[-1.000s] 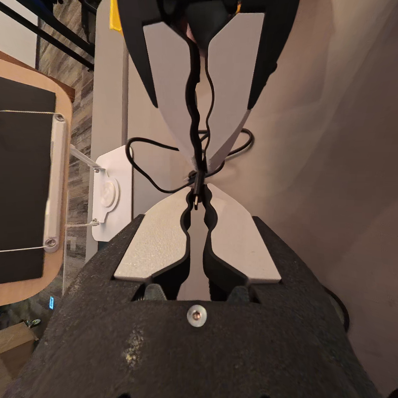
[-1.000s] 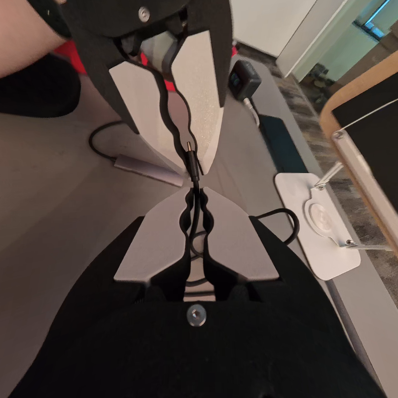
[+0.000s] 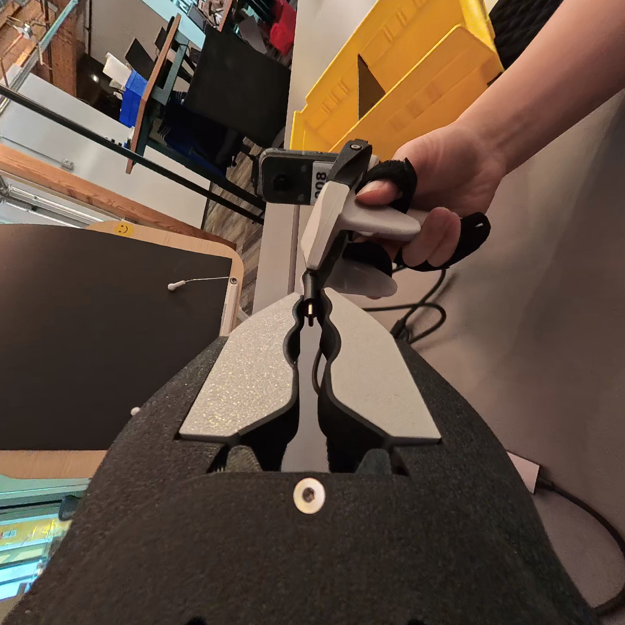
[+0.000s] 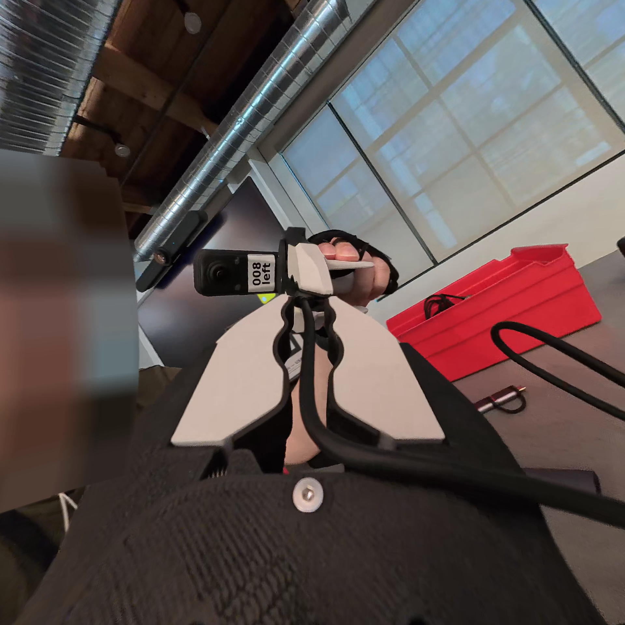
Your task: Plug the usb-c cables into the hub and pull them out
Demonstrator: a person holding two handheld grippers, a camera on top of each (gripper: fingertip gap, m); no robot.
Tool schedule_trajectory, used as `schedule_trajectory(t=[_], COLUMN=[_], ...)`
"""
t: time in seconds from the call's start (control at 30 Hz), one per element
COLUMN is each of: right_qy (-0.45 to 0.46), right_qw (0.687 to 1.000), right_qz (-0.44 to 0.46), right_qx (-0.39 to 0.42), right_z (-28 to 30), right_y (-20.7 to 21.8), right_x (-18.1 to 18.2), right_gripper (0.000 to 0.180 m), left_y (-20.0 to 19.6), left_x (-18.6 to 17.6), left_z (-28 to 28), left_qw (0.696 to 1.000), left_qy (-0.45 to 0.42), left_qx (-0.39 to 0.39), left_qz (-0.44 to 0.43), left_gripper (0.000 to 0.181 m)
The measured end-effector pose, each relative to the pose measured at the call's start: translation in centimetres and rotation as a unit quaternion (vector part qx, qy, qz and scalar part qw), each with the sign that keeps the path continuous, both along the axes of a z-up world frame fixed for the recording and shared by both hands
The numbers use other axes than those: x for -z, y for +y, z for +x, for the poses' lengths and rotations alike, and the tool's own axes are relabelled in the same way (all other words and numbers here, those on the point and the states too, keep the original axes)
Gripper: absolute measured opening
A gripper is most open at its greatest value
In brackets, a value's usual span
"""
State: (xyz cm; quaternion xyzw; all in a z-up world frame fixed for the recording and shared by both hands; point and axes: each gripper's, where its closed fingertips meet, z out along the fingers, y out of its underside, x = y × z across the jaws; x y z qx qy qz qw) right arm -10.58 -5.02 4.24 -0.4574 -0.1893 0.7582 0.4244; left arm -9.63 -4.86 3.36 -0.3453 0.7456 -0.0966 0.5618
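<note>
The left gripper [image 3: 313, 313], with speckled grey wavy-edged fingers, is standing slightly parted around the metal tip of a black usb-c plug [image 3: 310, 306]. The right gripper [image 4: 306, 313] is pinching that round, matte black cable [image 4: 306, 365] above the grey table [image 4: 558, 399].

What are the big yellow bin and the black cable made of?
The yellow bin looks like hard moulded plastic: one even bright colour, smooth and slightly shiny, with ribs pressed into its wall. The black cable looks like rubber or soft plastic: matte, round, and it bends in loose curves. Its plug tip gleams like metal.
</note>
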Motion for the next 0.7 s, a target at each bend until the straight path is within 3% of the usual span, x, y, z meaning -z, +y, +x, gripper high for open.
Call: schedule_trajectory(t=[0.2,0.3,0.4,0.57,0.7], right_qy=[-0.005,-0.038,-0.094,-0.205,-0.276], right_qw=[1.0,0.999,0.984,0.901,0.814], right_qz=[-0.014,0.014,0.084,0.265,0.384], right_qx=[-0.019,0.028,0.127,0.277,0.338], right_z=[0.7,1.6,3.1,4.6,4.4], right_y=[0.2,0.9,1.9,1.7,0.8], right_x=[0.3,0.4,0.4,-0.1,-0.7], right_gripper=[0.007,0.006,0.007,0.007,0.007], left_y=[0.3,0.8,1.5,2.2,1.8], left_x=[0.4,0.7,1.3,0.4,-2.6], left_z=[0.5,1.2,1.6,0.5,-0.3], left_qw=[1.0,0.998,0.989,0.939,0.856], left_qy=[0.001,-0.025,-0.04,-0.07,-0.126], left_qx=[-0.008,-0.017,-0.028,-0.02,0.033], left_qz=[-0.005,-0.056,-0.136,-0.336,-0.5], left_gripper=[0.006,0.007,0.015,0.019,0.012])
